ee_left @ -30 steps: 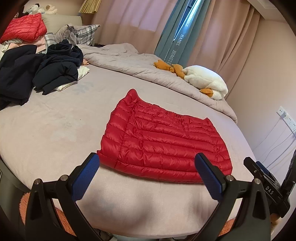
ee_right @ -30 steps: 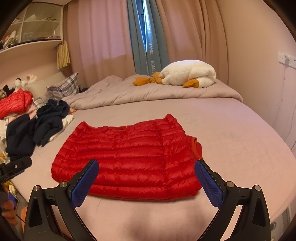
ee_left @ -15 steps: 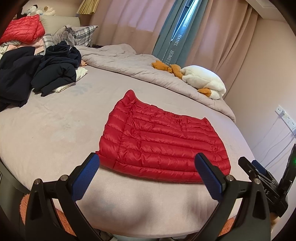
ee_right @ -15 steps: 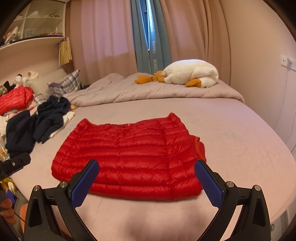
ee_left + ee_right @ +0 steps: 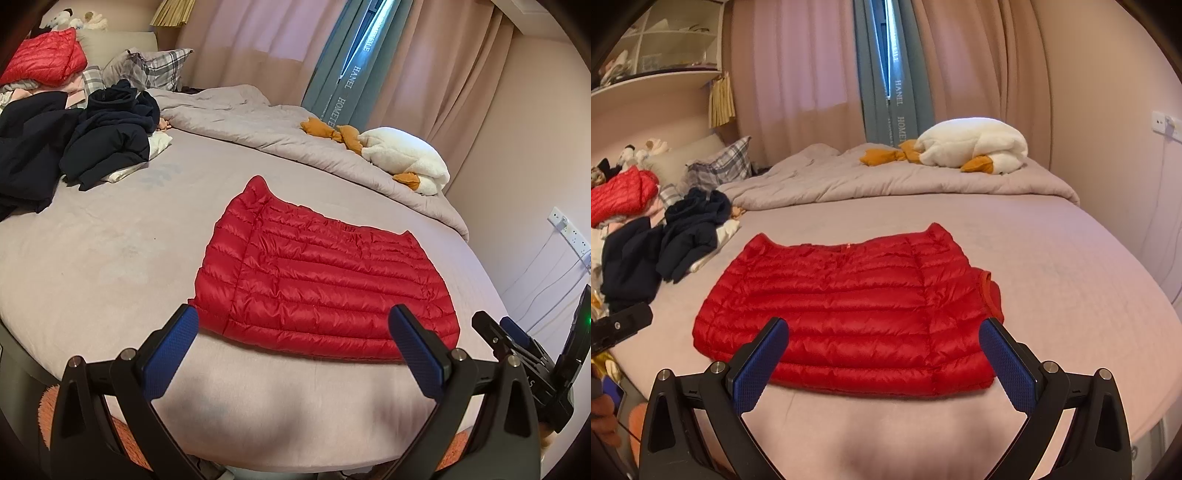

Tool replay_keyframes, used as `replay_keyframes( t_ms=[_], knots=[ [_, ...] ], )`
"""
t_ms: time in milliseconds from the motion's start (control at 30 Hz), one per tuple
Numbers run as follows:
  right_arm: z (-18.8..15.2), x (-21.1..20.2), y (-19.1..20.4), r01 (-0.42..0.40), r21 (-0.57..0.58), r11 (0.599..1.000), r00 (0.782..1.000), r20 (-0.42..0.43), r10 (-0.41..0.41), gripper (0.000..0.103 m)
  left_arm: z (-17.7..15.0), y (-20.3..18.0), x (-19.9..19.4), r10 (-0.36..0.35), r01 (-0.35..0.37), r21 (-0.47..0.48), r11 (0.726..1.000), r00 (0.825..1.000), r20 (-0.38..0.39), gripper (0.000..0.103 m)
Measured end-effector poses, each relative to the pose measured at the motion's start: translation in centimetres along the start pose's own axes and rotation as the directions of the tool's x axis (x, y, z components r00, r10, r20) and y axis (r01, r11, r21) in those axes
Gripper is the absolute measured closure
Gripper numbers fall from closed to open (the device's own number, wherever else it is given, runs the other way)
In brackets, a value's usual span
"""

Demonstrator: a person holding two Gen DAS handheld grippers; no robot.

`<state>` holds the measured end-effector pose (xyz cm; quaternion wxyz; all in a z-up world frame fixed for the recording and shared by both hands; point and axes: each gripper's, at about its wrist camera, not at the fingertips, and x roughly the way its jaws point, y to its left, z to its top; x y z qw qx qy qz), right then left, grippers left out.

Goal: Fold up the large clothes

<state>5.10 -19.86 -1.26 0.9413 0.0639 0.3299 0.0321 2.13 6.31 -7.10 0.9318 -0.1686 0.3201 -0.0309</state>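
Note:
A red quilted down jacket (image 5: 325,280) lies flat and folded on the pink bed sheet (image 5: 110,258); it also shows in the right wrist view (image 5: 849,310). My left gripper (image 5: 293,347) is open and empty, held just short of the jacket's near edge. My right gripper (image 5: 882,358) is open and empty, over the jacket's near edge. The right gripper's body shows at the right edge of the left wrist view (image 5: 524,354).
A pile of dark clothes (image 5: 74,147) lies at the back left, with a second red jacket (image 5: 44,59) and plaid pillow (image 5: 155,66) behind. A grey duvet (image 5: 277,136) and a white plush goose (image 5: 402,158) lie at the far side. A wall socket (image 5: 569,232) with cables is at the right.
Both grippers have drifted slightly closer to the jacket. The jacket has not moved and both stay open.

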Motion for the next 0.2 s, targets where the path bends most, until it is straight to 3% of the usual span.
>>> replay_keyframes(
  t_ms=[200],
  knots=[
    [0.00, 0.22, 0.10, 0.004, 0.006, 1.000, 1.000, -0.006, -0.004, 0.001, -0.03, -0.05, 0.15, 0.000, 0.000, 0.000, 1.000, 1.000, -0.005, 0.000]
  ],
)
